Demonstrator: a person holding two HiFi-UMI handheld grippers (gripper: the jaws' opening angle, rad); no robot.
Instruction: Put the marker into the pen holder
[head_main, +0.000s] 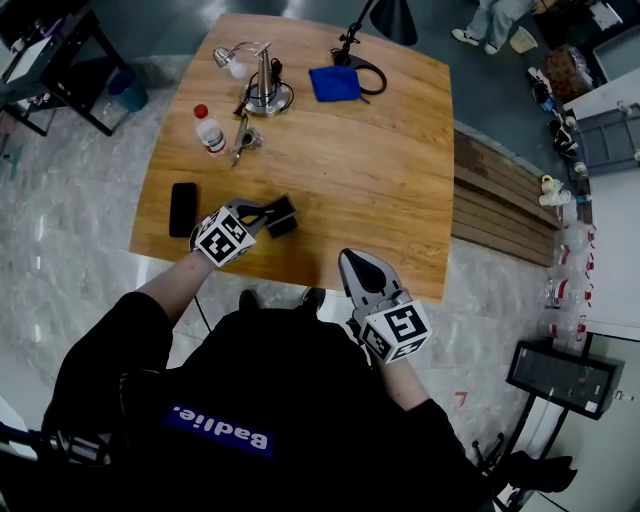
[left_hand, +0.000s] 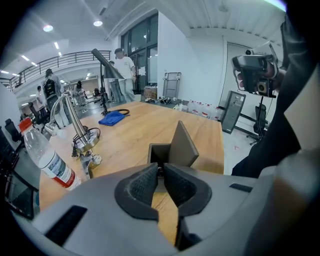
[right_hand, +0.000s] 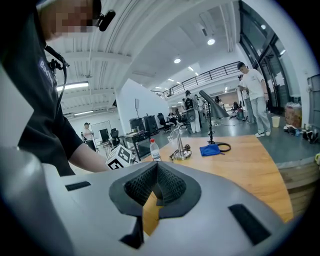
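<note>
The pen holder is a small dark box with a slanted flap, standing near the front left of the wooden table. My left gripper sits right at it, jaws pressed together. In the left gripper view the pen holder stands just beyond the shut left gripper, and I cannot make out a marker between the pads. My right gripper hovers at the table's front edge, and the right gripper shows its pads closed with nothing in them. No marker is clearly visible.
A black phone lies left of the holder. Further back stand a water bottle, a small grey object, a metal lamp base, a blue cloth and a black lamp with cable. People stand beyond the table.
</note>
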